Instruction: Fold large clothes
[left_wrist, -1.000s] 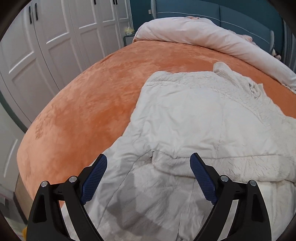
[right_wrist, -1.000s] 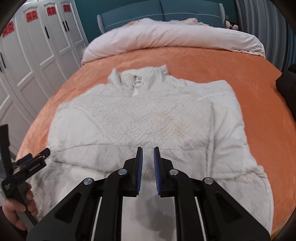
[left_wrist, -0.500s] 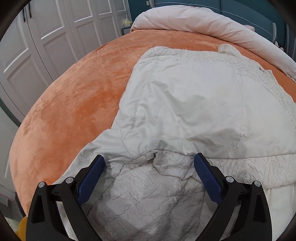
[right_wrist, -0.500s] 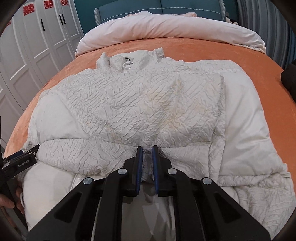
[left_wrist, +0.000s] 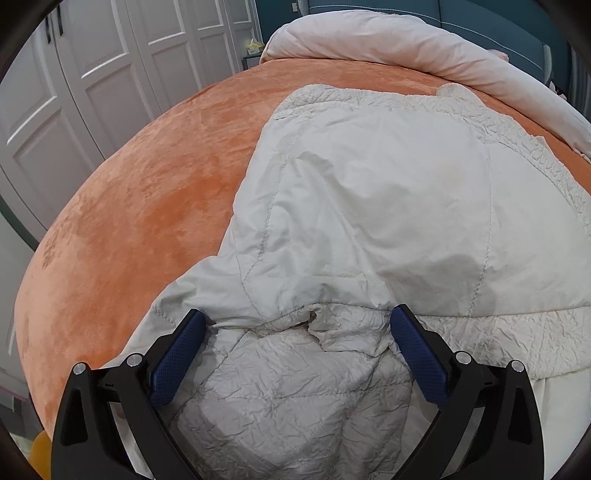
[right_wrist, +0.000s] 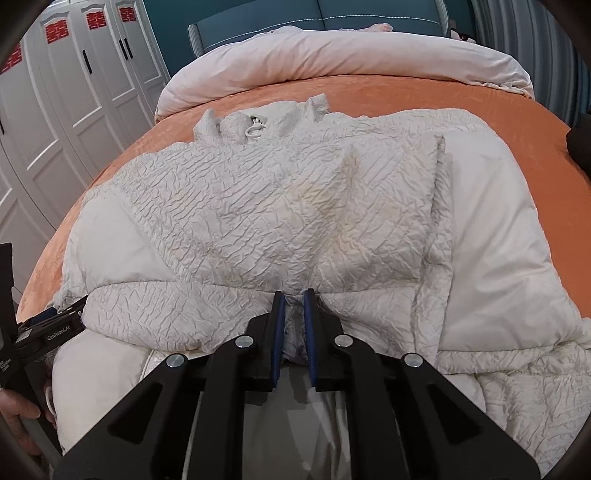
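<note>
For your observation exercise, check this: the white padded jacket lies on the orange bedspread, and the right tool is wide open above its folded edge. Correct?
Not quite. The right wrist view shows the right tool shut on the white padded jacket's folded edge, not wide open. The jacket does lie on the orange bedspread.

We see a bed (right_wrist: 424, 96) under an orange plush cover, filling both views. A white quilted jacket (right_wrist: 295, 206) lies spread directly on it, collar toward the headboard, covering most of the near half. A rolled pale pink duvet (right_wrist: 332, 59) lies across the far end, apart from the jacket.
</note>
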